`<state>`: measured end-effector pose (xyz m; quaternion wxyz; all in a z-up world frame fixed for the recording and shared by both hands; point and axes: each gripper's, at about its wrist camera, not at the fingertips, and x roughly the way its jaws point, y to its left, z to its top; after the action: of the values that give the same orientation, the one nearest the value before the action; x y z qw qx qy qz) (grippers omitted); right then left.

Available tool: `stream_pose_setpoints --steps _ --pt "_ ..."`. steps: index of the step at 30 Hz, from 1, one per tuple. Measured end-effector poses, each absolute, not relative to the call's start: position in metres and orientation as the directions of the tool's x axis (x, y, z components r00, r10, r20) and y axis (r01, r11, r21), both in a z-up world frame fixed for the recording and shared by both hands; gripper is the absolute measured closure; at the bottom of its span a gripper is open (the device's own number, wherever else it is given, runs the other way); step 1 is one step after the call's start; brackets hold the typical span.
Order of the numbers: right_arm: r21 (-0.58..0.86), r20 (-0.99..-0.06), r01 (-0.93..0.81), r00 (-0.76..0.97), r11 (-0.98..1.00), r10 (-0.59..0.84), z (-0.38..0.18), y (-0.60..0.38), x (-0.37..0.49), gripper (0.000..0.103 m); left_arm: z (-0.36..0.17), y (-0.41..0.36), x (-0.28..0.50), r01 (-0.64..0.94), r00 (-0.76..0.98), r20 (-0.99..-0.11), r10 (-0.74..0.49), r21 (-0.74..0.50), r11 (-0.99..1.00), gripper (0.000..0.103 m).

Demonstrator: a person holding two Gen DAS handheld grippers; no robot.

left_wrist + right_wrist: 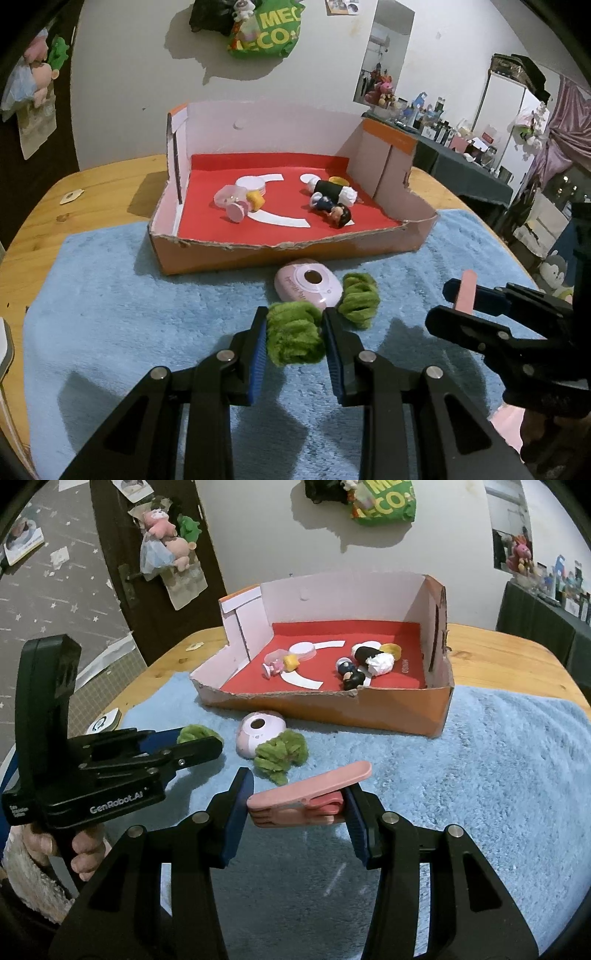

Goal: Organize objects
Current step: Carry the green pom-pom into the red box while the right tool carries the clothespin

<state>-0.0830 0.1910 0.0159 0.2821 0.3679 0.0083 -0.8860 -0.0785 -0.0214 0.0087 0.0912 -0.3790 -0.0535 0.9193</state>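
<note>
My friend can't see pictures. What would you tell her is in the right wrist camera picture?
The right gripper holds a pink clip above a fluffy blue towel. To its left, the left gripper squeezes a green fuzzy scrunchie; another green scrunchie and a pink oval case lie before an open cardboard box holding small toys.

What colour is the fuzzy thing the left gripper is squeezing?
Green; the fuzzy thing shows best in the left wrist view.

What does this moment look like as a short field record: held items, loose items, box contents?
left gripper: shut on a green fuzzy scrunchie
right gripper: shut on a pink clip
on blue towel: second green scrunchie, pink oval case, touching each other
cardboard box: small toys and figures on its red floor
</note>
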Motion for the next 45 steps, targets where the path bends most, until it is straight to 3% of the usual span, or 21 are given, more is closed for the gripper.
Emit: stream_pose_setpoints --steps 45 --pt "0.205 -0.638 0.535 -0.562 -0.820 -0.526 0.044 0.182 -0.133 0.057 0.043 -0.013 -0.128 -0.189 -0.708 -0.669 0.227 -0.130 -0.973 0.073"
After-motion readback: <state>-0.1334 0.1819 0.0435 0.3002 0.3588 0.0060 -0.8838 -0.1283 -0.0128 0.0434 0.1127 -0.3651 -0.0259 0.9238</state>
